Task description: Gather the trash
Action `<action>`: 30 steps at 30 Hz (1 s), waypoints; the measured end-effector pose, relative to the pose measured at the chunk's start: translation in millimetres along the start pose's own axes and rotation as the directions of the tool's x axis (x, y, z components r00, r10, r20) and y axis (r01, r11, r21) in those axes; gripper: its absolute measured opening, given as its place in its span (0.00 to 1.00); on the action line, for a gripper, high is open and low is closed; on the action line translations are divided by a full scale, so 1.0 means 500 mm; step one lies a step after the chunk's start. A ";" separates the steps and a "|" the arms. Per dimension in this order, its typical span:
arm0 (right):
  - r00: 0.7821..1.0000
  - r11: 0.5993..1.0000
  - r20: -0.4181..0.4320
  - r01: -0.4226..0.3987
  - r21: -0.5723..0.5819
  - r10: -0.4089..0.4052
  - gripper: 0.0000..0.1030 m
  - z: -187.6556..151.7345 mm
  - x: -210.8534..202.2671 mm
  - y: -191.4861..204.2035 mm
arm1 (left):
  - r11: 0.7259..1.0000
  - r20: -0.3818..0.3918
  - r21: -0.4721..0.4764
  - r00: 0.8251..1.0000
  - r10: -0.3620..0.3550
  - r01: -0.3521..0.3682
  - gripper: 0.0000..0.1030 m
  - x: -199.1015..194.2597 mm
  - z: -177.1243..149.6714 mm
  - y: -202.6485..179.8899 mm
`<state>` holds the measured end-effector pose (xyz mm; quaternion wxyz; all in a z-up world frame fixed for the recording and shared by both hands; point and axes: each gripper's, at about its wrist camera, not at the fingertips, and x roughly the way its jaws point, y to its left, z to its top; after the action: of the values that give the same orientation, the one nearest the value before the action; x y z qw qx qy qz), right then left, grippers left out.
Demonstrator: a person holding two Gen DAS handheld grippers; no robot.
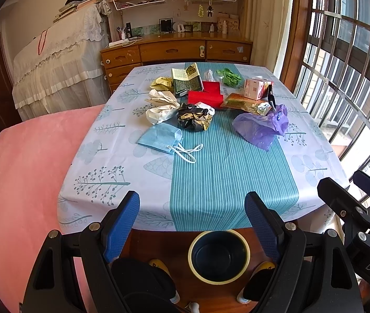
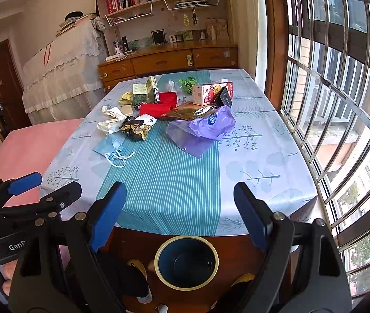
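Trash lies on the far half of the table [image 1: 122, 167]: a blue face mask [image 1: 160, 138] [image 2: 107, 144], a purple plastic bag [image 1: 260, 127] [image 2: 200, 127], a black and gold wrapper [image 1: 194, 118] [image 2: 135, 129], crumpled white paper [image 1: 160, 107] [image 2: 111, 120], a red packet [image 1: 205, 95] [image 2: 158, 104] and a pink carton [image 1: 256, 88] [image 2: 208, 92]. A dark blue bin with a cream rim [image 1: 218, 257] [image 2: 186, 262] stands on the floor at the table's near edge. My left gripper [image 1: 192, 224] and right gripper [image 2: 182, 208] hover open above the bin, both empty.
A pink cushioned surface [image 1: 28, 172] adjoins the table on the left. A barred window [image 2: 341, 104] runs along the right side. A wooden dresser [image 1: 177, 50] with bookshelves stands behind the table. A person's feet in yellow slippers [image 1: 158, 264] flank the bin.
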<state>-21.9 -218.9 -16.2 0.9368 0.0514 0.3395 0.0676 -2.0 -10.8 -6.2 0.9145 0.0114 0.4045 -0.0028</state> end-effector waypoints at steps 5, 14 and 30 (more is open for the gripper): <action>1.000 1.000 -0.002 0.000 0.000 0.000 0.80 0.000 0.001 0.000 | 1.000 -0.001 -0.001 1.000 0.000 0.000 0.82 0.002 -0.002 -0.001; 1.000 1.000 -0.005 0.003 0.000 -0.003 0.80 0.002 0.002 0.002 | 1.000 -0.003 -0.001 1.000 -0.002 0.002 0.82 0.003 -0.001 0.000; 1.000 1.000 -0.013 0.006 -0.007 -0.006 0.80 -0.002 0.018 -0.001 | 1.000 0.000 -0.001 1.000 -0.001 0.001 0.82 0.024 -0.019 -0.006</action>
<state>-15.7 -217.9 -22.5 0.9350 0.0466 0.3453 0.0664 -1.1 -13.7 -21.7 0.9144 0.0110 0.4047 -0.0030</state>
